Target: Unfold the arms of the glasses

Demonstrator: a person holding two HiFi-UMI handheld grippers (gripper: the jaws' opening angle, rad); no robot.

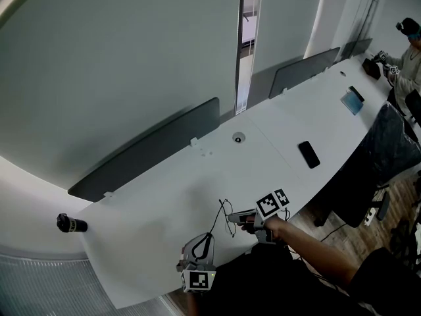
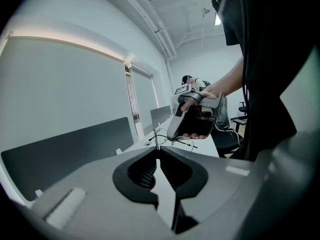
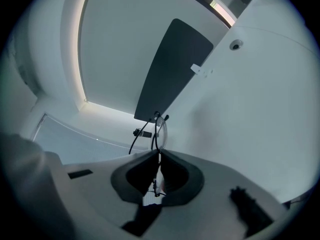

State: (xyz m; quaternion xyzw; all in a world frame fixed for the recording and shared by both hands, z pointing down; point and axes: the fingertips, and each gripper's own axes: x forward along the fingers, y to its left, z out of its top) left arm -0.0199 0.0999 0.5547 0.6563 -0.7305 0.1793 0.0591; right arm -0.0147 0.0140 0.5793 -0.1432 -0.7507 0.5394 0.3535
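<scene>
Above the near edge of the white desk (image 1: 164, 196), the left gripper (image 1: 209, 239) has its jaws pressed almost together, their tips pinching the end of a thin temple arm (image 2: 156, 141), as its own view suggests. To its right, a pair of wire-rimmed glasses (image 3: 159, 129) hangs clear of the desktop. The right gripper (image 1: 235, 218) holds it, jaws clamped on the frame front with a lens between the pads. A dark phone (image 1: 309, 154) lies well apart, further right along the desk. The work appears to be at the first arm, gripped but not yet swung fully out. The next move likely calls for the left gripper to draw that arm away in a gentle arc about its hinge, while the right keeps the frame steady, since wire this fine could bend or slip
</scene>
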